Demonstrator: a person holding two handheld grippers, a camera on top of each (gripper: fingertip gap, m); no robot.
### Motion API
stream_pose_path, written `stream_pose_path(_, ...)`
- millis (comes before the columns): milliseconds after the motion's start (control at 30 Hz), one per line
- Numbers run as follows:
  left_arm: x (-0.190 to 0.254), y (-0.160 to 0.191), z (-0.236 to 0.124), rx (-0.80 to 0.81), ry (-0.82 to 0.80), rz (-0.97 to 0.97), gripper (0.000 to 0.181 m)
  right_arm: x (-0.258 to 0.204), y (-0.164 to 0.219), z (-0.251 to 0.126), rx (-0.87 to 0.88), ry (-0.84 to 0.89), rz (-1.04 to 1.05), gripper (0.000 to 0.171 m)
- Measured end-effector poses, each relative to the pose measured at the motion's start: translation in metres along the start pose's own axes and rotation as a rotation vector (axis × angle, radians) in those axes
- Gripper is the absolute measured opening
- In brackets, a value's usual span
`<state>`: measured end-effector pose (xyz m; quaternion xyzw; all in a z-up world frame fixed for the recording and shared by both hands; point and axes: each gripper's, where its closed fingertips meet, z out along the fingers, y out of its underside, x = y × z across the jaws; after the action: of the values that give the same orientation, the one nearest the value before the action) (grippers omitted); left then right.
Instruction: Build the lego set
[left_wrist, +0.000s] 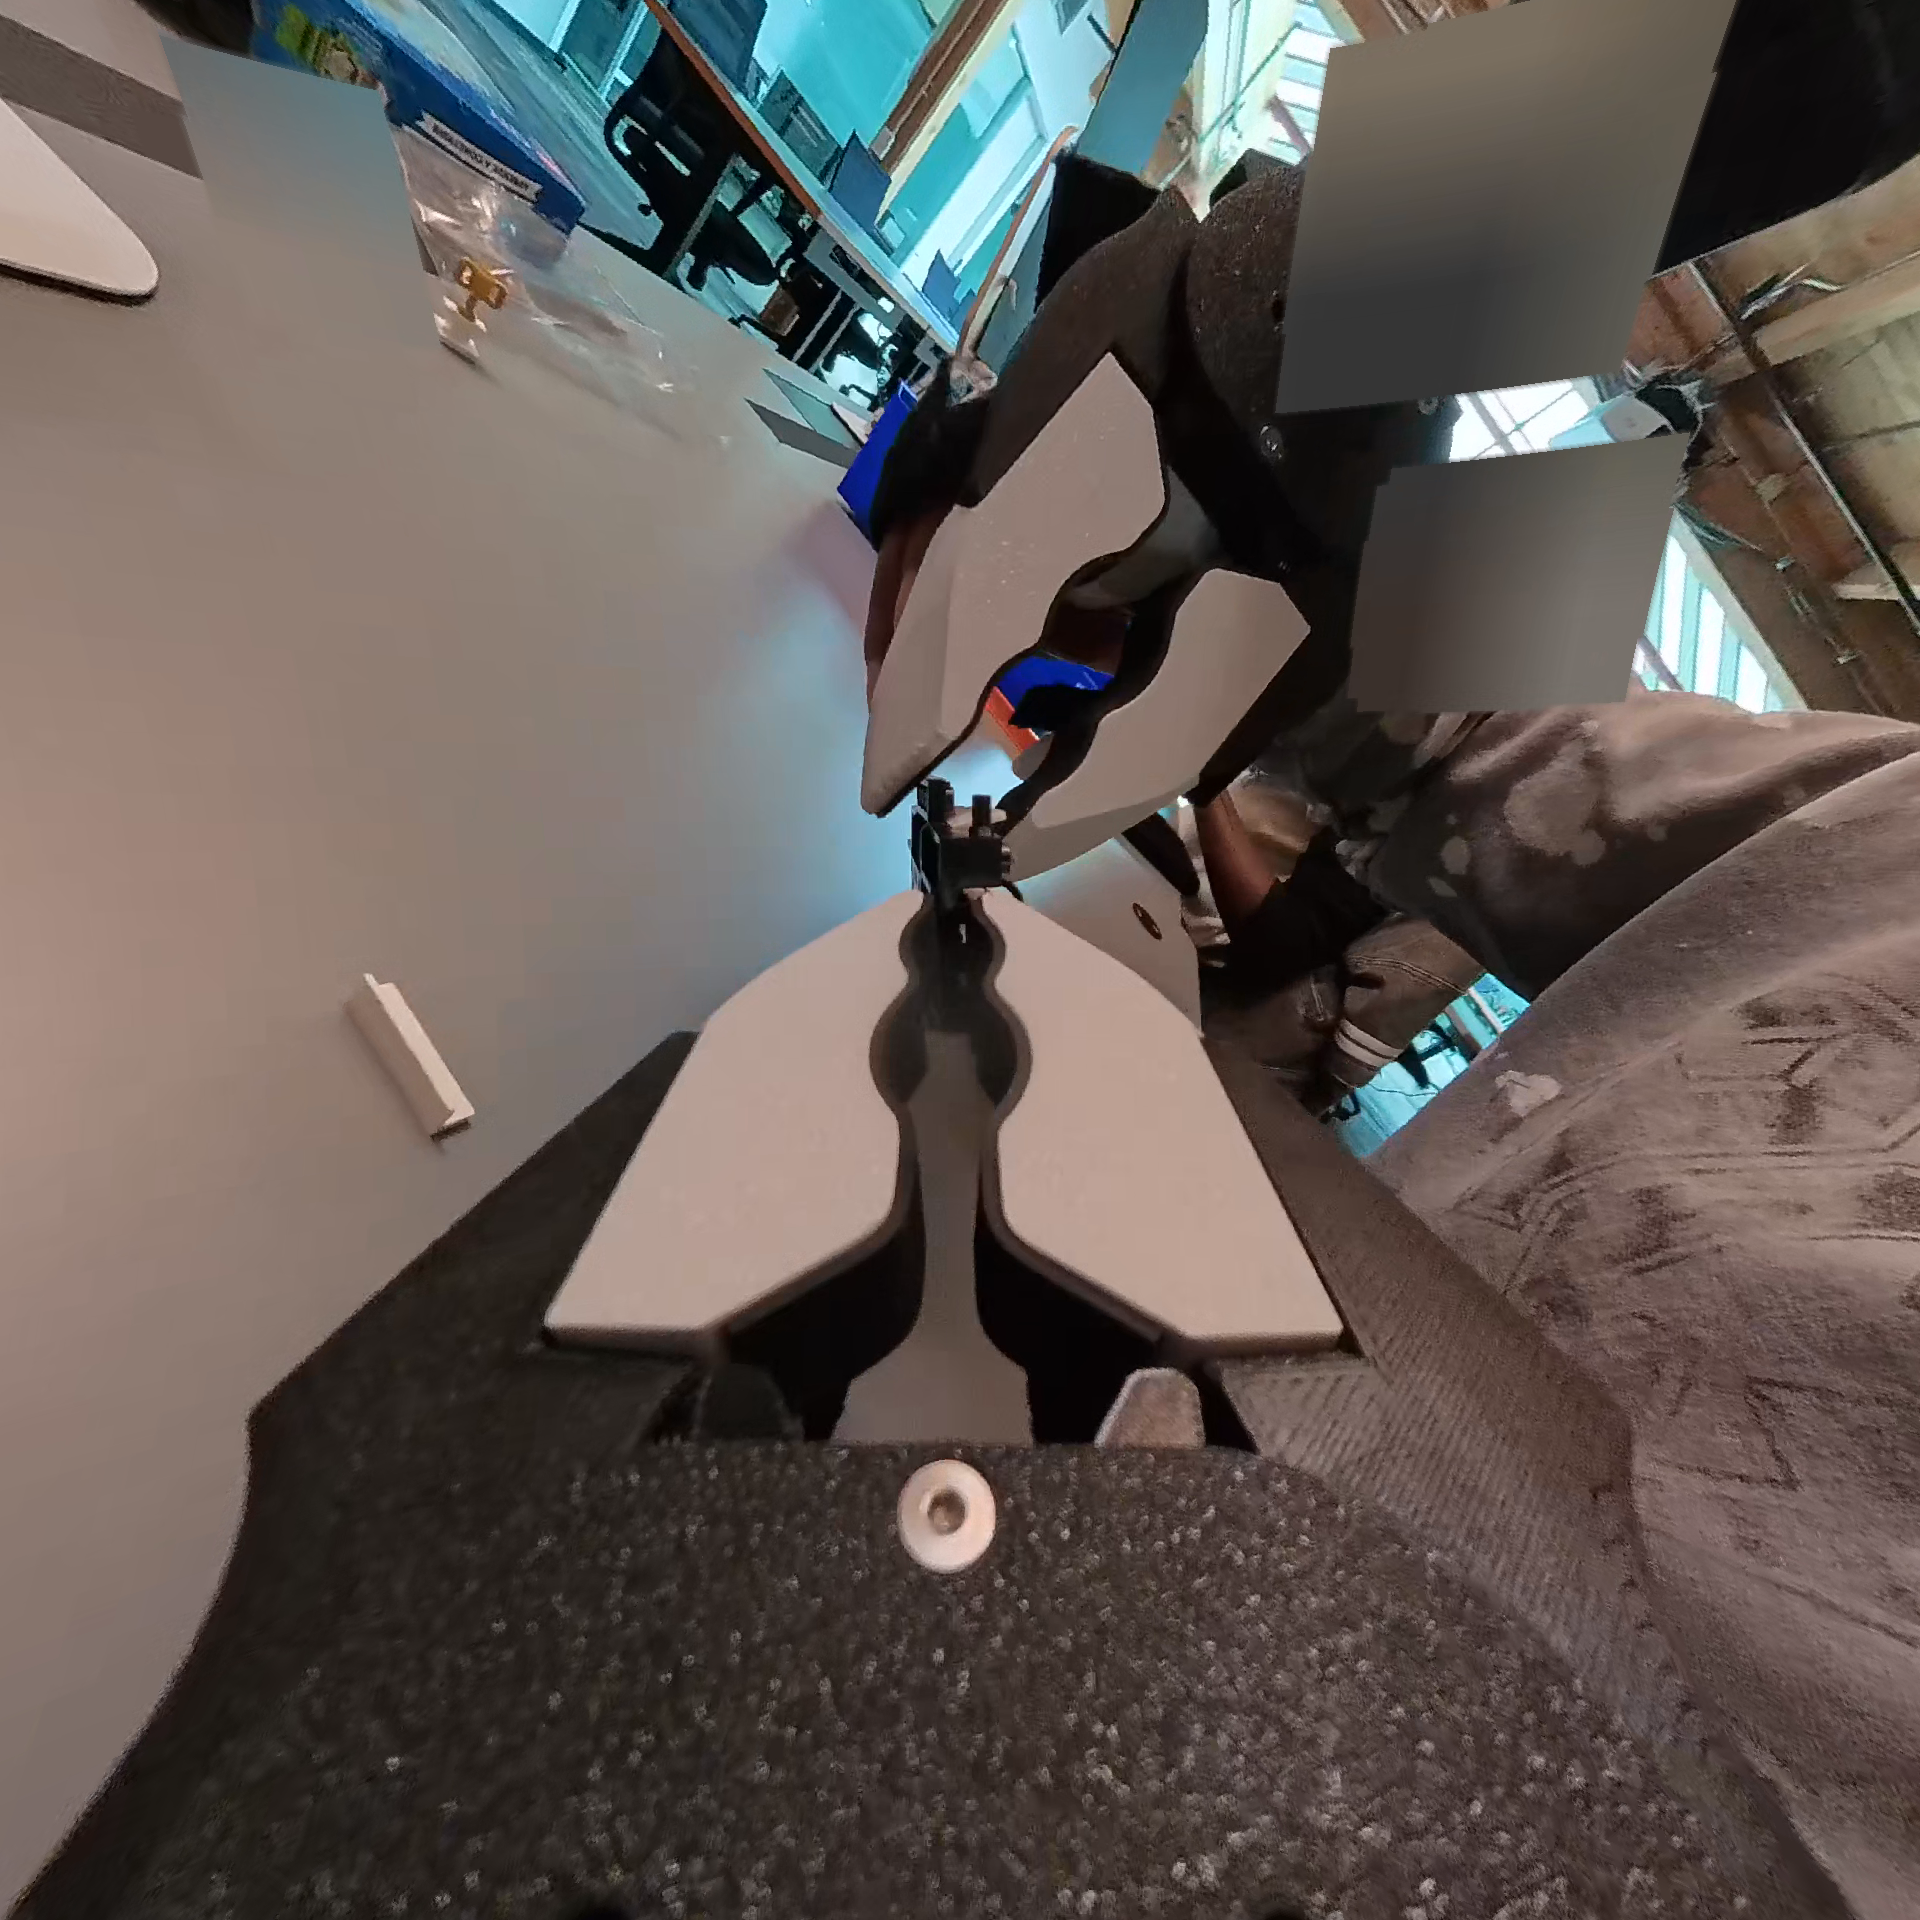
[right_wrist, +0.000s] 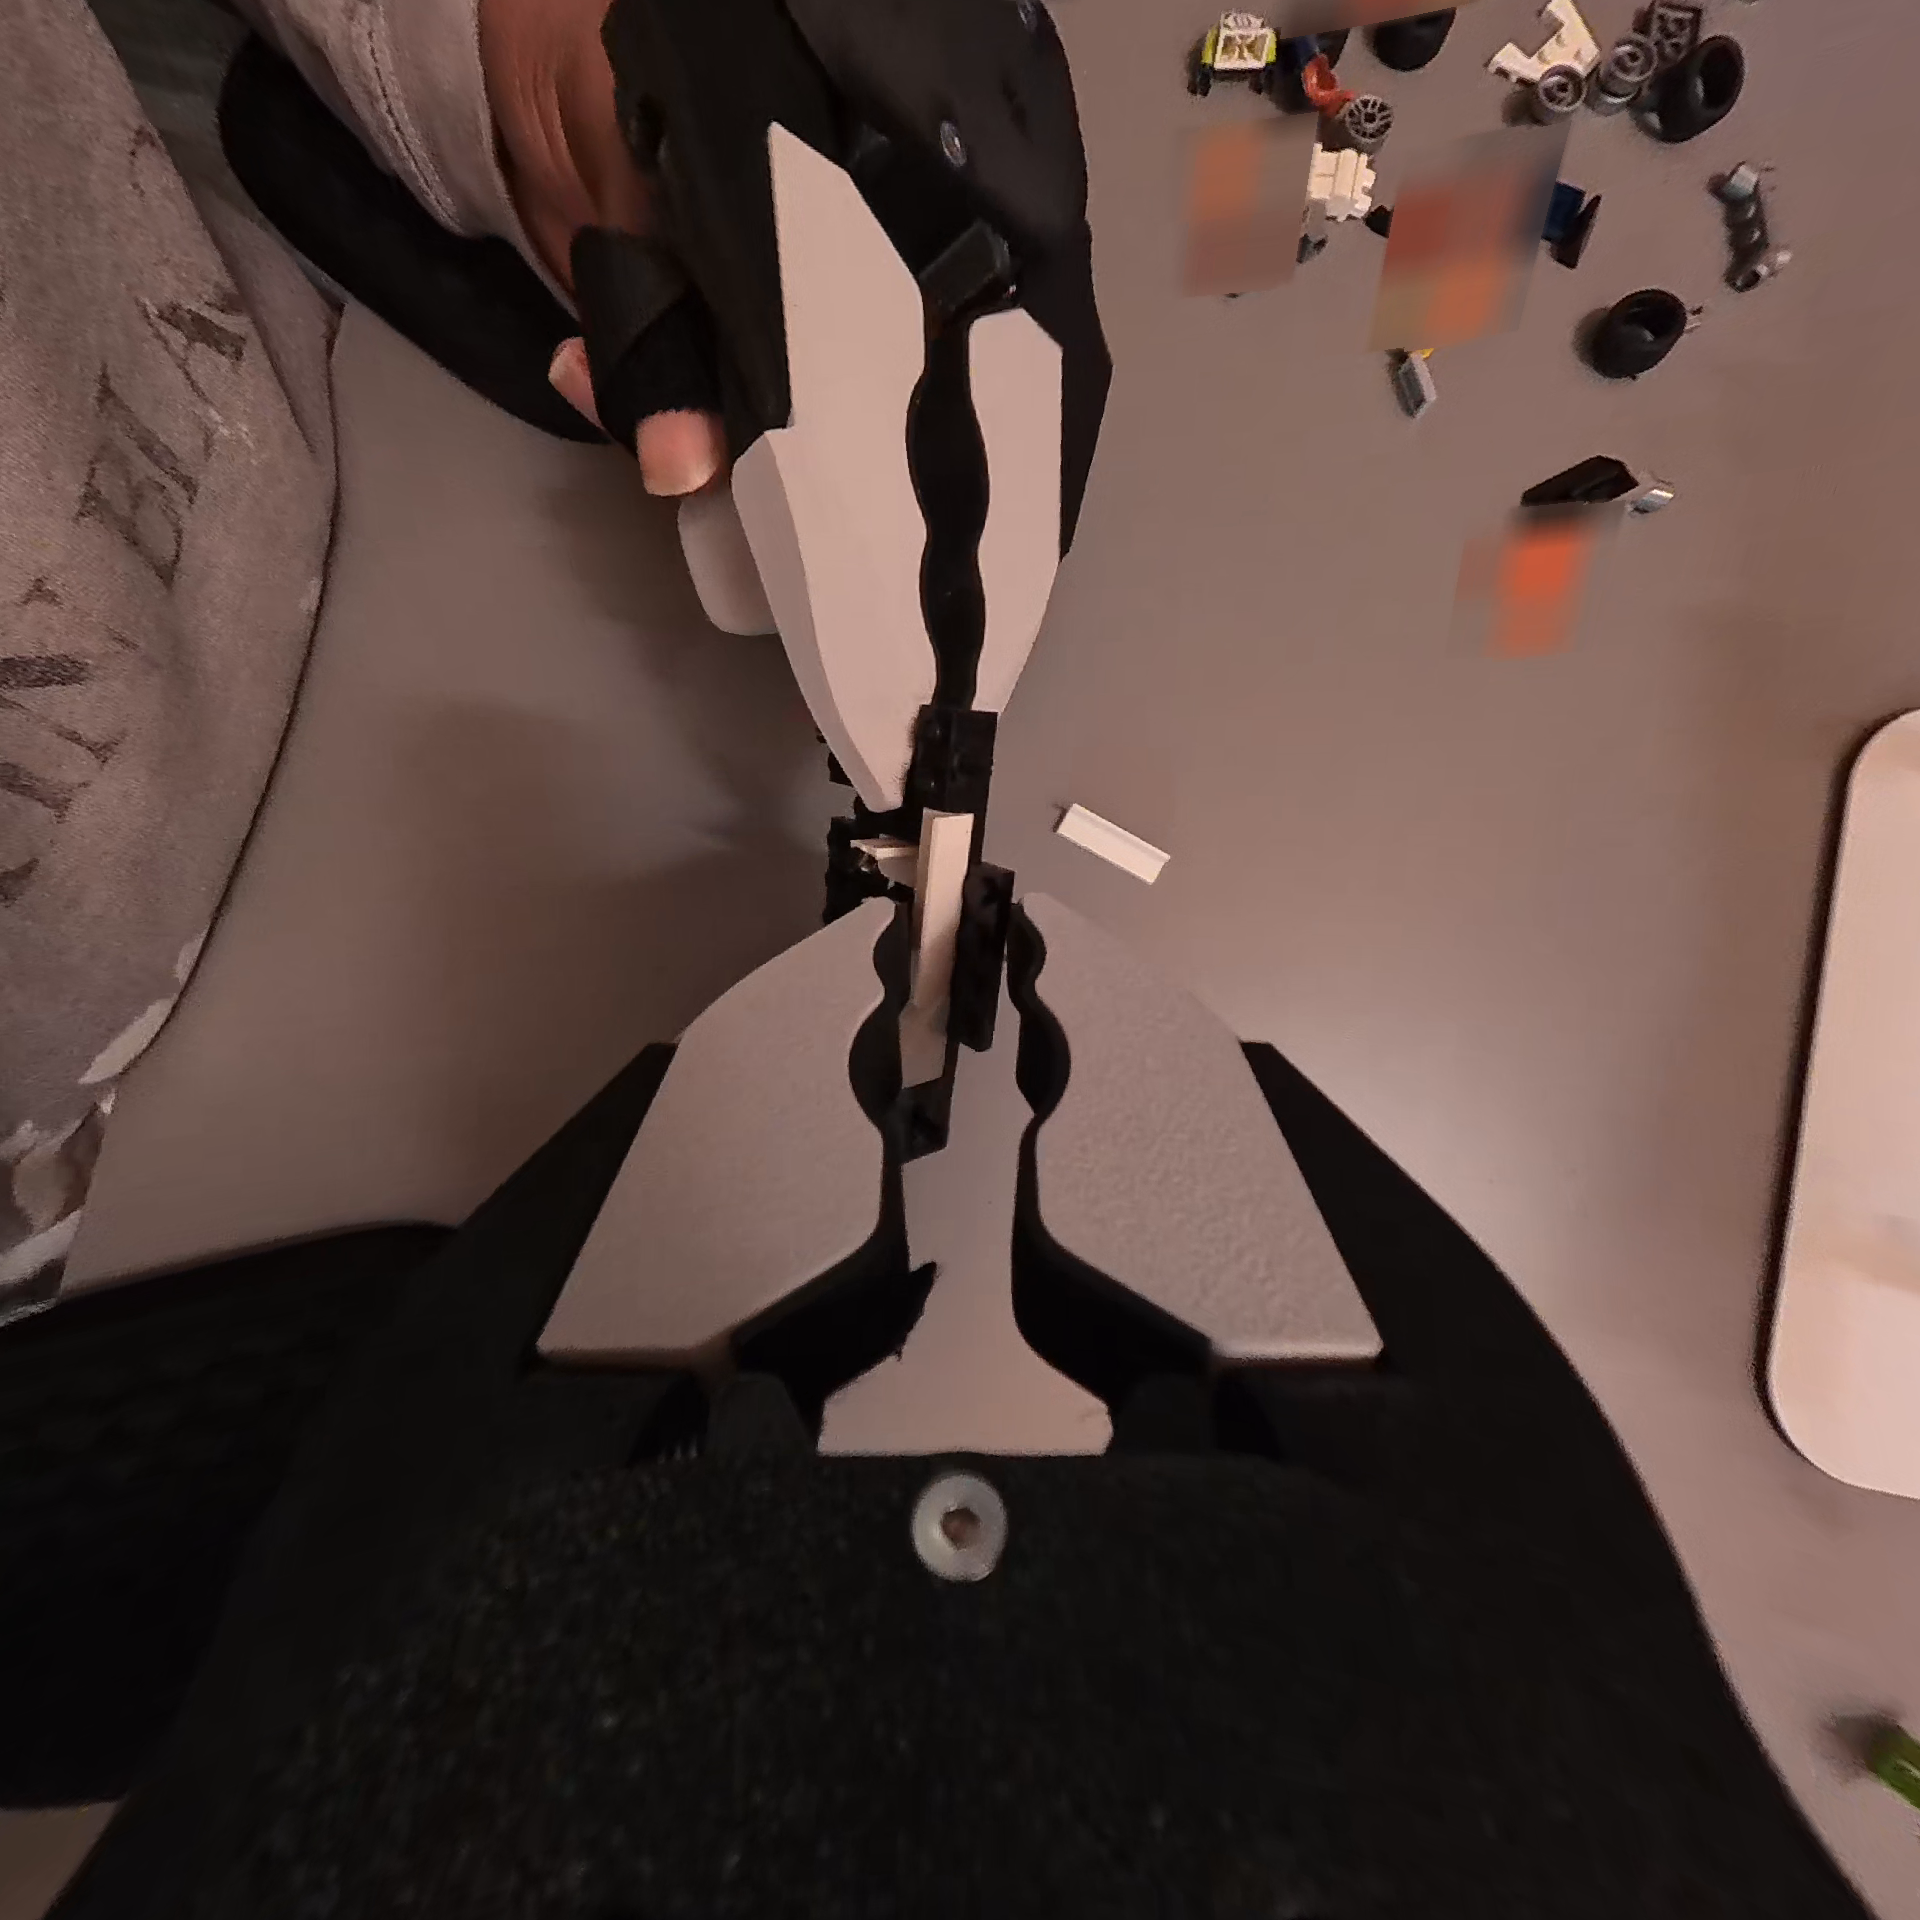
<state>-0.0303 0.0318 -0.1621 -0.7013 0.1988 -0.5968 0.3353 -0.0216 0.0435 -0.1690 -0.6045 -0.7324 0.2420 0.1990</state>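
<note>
Progress early, judging by layout: only small black-and-white brick assembly (right_wrist: 951, 914) exists, held in air above grey worktop (right_wrist: 1455, 1039) between both tools.

Left of assembly: left gripper (left_wrist: 951, 914), jaws nearly closed, pinching assembly's black end.

At assembly: right gripper (right_wrist: 951, 935), jaws part-open, closed on long white-and-black strip.

Right of assembly: loose white plate (right_wrist: 1112, 844) lies near on worktop; farther right and beyond, scattered loose pieces (right_wrist: 1621, 125) incl. black rubber tyres (right_wrist: 1640, 332), grey hubs, all unattached. Most of build left.
</note>
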Motion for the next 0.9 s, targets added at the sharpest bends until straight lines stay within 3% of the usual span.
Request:
stream_pose_path(267, -0.0021, -0.0007, -0.0013, 0.003, -0.025, 0.010, 0.004, 0.0007, -0.0054, -0.0040, 0.023, 0.028, 0.008, 0.022)
stream_pose_path(900, -0.0058, 0.0009, -0.0015, -0.008, -0.054, 0.020, 0.004, 0.0046, -0.0042, 0.0002, 0.017, 0.063, 0.006, 0.015)
